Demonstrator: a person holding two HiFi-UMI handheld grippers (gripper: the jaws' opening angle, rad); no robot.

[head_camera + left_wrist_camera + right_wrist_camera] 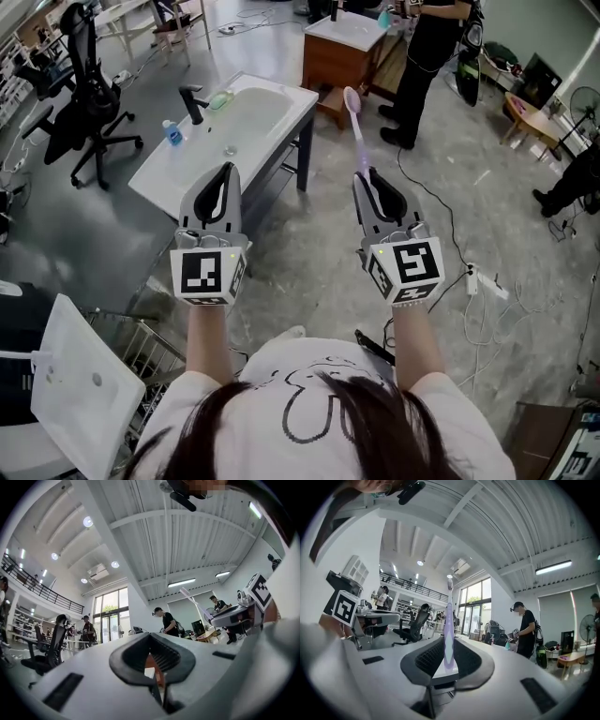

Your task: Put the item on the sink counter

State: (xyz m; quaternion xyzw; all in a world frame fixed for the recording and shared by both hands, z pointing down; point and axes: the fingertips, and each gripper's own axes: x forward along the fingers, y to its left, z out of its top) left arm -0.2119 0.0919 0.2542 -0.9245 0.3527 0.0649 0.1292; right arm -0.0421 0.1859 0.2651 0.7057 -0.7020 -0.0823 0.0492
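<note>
Grey left gripper [225,170], right gripper [368,174], white T-shirt [272,361]

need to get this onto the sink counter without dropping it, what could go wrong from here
1. The right gripper pinches the purple long-handled item only at its bottom end, and most of it sticks out past the jaws. It could swing or slip out.
2. The sink counter already holds a small bottle and a black faucet. The long free end could knock the bottle over.
3. A power strip and cables lie on the floor, which is a possible trip.

Right tongs [367,175] hide purple item [357,131] partly.
</note>
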